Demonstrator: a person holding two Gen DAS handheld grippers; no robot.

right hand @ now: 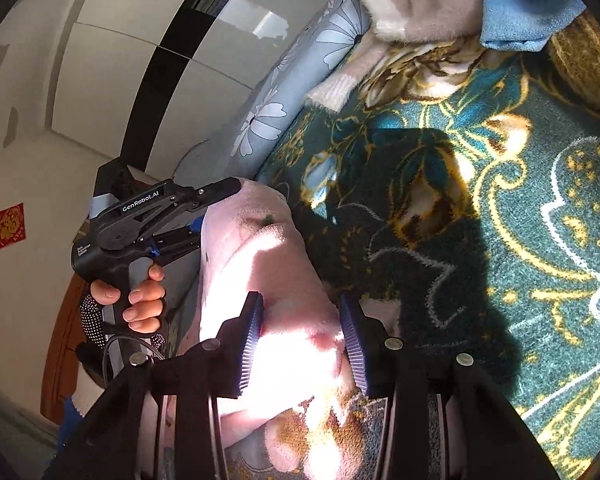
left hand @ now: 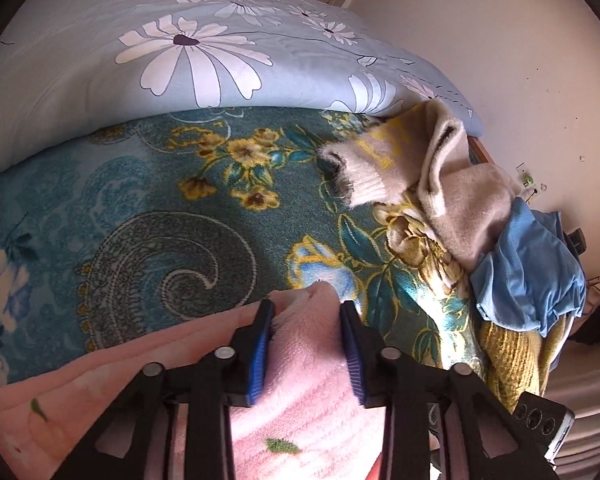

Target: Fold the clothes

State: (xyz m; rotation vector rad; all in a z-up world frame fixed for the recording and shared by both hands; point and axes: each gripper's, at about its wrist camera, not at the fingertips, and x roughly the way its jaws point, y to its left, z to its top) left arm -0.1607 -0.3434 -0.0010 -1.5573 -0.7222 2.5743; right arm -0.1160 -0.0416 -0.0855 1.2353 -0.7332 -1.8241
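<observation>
A fold of the pink fleece garment [left hand: 300,364] is pinched between the narrowed left tongs [left hand: 306,350], while a bunched edge of it is held in the half-open right tongs [right hand: 302,344]. The garment is draped over the teal floral blanket [left hand: 160,208] on the bed; a clothes pile [left hand: 500,240] lies far right, under the daisy-print pillow [left hand: 172,52].

A pink fleece garment [left hand: 300,380] lies on a teal gold-flowered blanket [left hand: 160,208] beside a pale-blue white-daisy quilt [left hand: 188,48].

Fluffy pink garment [left hand: 300,392], bunched on bed
</observation>
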